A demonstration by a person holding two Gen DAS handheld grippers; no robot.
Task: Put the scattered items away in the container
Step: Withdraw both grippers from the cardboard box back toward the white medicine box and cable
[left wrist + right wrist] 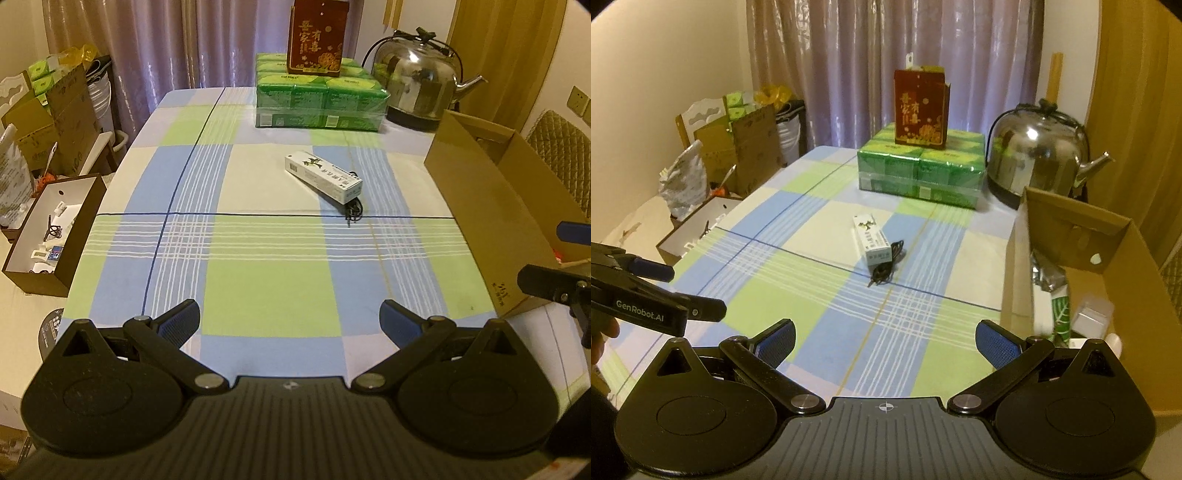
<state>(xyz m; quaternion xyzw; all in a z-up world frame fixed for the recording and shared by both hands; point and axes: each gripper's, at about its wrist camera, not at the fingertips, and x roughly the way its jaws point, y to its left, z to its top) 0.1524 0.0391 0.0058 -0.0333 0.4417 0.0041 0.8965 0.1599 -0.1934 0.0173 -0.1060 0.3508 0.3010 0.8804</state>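
1. Left wrist view is showing the table (266, 280) under a checked cloth, with a small white box (323, 178) being seen at about 1 o'clock from the left gripper (290, 321), well apart from it.
2. A black cable (354, 211) is lying beside the small white box, touching its near end or tucked just under it; which one cannot be told.
3. The cardboard box (491, 206) is being seen at 3 o'clock, open at the top, with some things already lying inside it in the right wrist view.
4. The step in hand is judged to be reaching for the last loose things, as nothing is being carried.
5. To do it well, the small white box is best being gripped across its narrow sides, not along its length, so it is not slipping.
6. The cable is thin and floppy, so it is likely being picked best at its bunched part, with the fingers pressed low to the cloth.
7. The left gripper is being held spread wide, with nothing between its fingers and nothing being touched.
8. The right gripper (884, 343) is also being held spread wide and empty, above the near table edge, with the cardboard box at its 3 o'clock.
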